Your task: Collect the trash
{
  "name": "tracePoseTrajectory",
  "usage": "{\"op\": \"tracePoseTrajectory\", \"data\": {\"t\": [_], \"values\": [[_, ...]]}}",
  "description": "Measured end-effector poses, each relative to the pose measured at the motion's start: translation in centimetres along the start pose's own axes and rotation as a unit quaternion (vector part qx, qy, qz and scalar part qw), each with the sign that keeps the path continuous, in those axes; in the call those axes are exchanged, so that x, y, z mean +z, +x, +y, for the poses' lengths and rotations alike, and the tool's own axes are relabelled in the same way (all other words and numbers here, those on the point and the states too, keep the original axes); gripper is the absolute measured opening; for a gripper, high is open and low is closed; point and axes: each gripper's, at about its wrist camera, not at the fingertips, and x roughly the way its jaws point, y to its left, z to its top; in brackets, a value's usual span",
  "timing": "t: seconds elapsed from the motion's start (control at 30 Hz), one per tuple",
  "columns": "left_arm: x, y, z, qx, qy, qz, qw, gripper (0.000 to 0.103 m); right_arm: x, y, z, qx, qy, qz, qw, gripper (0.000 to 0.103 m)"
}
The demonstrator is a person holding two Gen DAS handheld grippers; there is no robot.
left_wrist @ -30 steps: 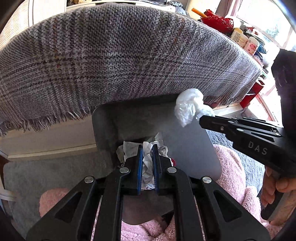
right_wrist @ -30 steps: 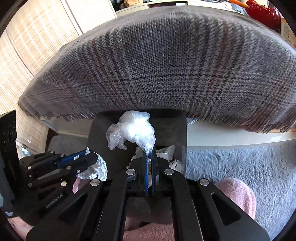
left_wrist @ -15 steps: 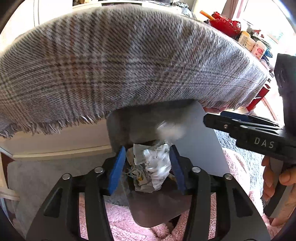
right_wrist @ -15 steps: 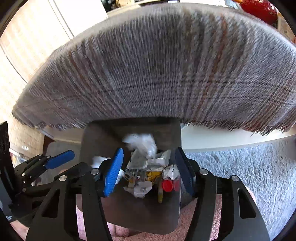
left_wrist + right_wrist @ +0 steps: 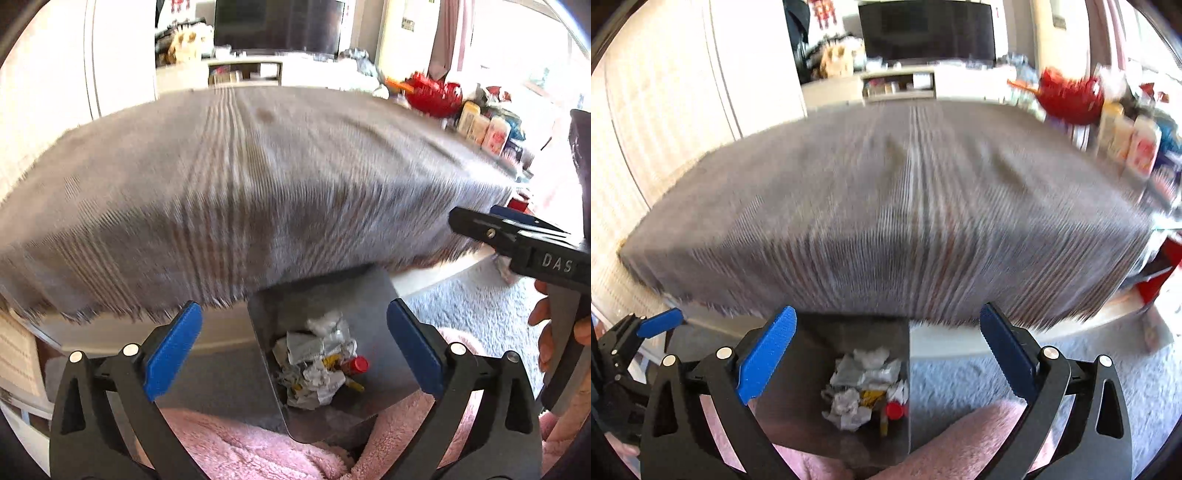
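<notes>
A grey square bin (image 5: 373,306) stands on the floor below the table edge, also in the right wrist view (image 5: 812,354). Inside lies a heap of crumpled white paper and plastic trash (image 5: 317,362) with a red cap (image 5: 359,365) and yellow scraps; the heap shows in the right wrist view too (image 5: 864,387). My left gripper (image 5: 293,350) is open wide and empty above the bin. My right gripper (image 5: 886,354) is open wide and empty above the bin, and appears from the side in the left wrist view (image 5: 517,236).
A table under a grey plaid cloth (image 5: 258,192) overhangs the bin. Red bowl (image 5: 432,96) and bottles (image 5: 484,129) stand on its far right. Pink fluffy fabric (image 5: 240,443) lies below the grippers. Grey carpet (image 5: 979,373) lies to the right.
Both grippers opened and dropped their trash into the bin: the left let go of crumpled paper, the right a clear plastic bag. Both have since risen and pulled back.
</notes>
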Motion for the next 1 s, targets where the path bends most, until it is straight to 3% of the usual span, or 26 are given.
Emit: {"op": "tracePoseTrajectory", "data": {"t": [0.33, 0.7, 0.87, 1.0], "values": [[3.8, -6.6, 0.2, 0.044, -0.004, -0.095, 0.9945, 0.095, 3.3, -8.8, 0.9, -0.069, -0.011, -0.152, 0.986, 0.1], [7.3, -12.8, -0.6, 0.073, 0.008, -0.19, 0.9791, 0.095, 5.6, -13.1, 1.4, -0.09, -0.016, -0.219, 0.971, 0.1], [7.1, -13.7, -0.7, 0.068, -0.011, -0.206, 0.976, 0.095, 5.0, -14.3, 2.0, -0.071, -0.002, -0.236, 0.969, 0.1], [6.7, -14.4, -1.3, 0.073, 0.002, -0.216, 0.9738, 0.095, 4.6, -14.5, 2.9, -0.078, -0.013, -0.242, 0.967, 0.1]]}}
